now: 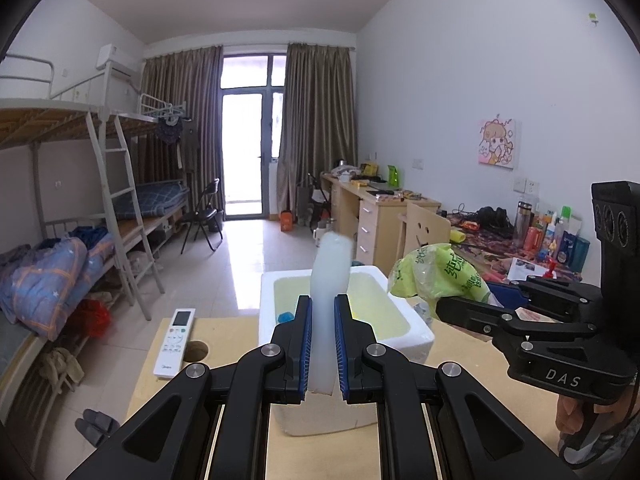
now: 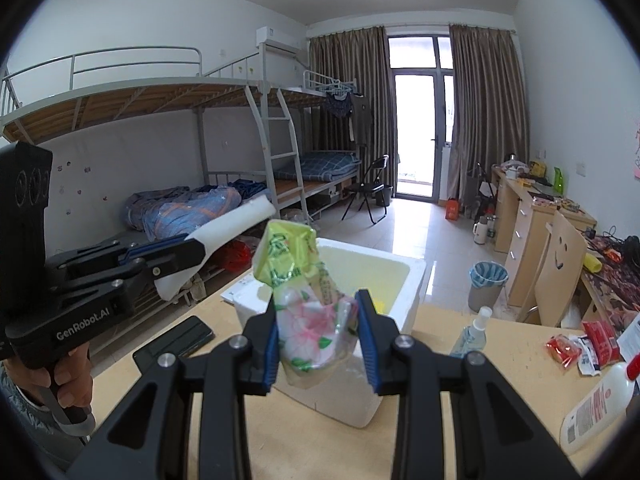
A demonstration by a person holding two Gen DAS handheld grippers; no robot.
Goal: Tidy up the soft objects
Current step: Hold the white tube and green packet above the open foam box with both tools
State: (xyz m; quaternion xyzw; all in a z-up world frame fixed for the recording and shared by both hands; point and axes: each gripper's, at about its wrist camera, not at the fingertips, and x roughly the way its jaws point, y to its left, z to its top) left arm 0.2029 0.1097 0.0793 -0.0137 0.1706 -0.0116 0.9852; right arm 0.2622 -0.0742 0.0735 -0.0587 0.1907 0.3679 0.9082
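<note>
My left gripper is shut on a white foam strip that stands up between its blue pads, above a white foam box with a yellowish inside. The strip and the left gripper also show at the left of the right wrist view. My right gripper is shut on a crumpled green and flowered tissue pack, held over the near end of the box. In the left wrist view the pack hangs at the right gripper's tips, beside the box. A small blue object lies inside the box.
A white remote lies left of the box beside a round hole in the wooden table. A dark phone, a spray bottle, red snack packets and a white lotion bottle lie on the table.
</note>
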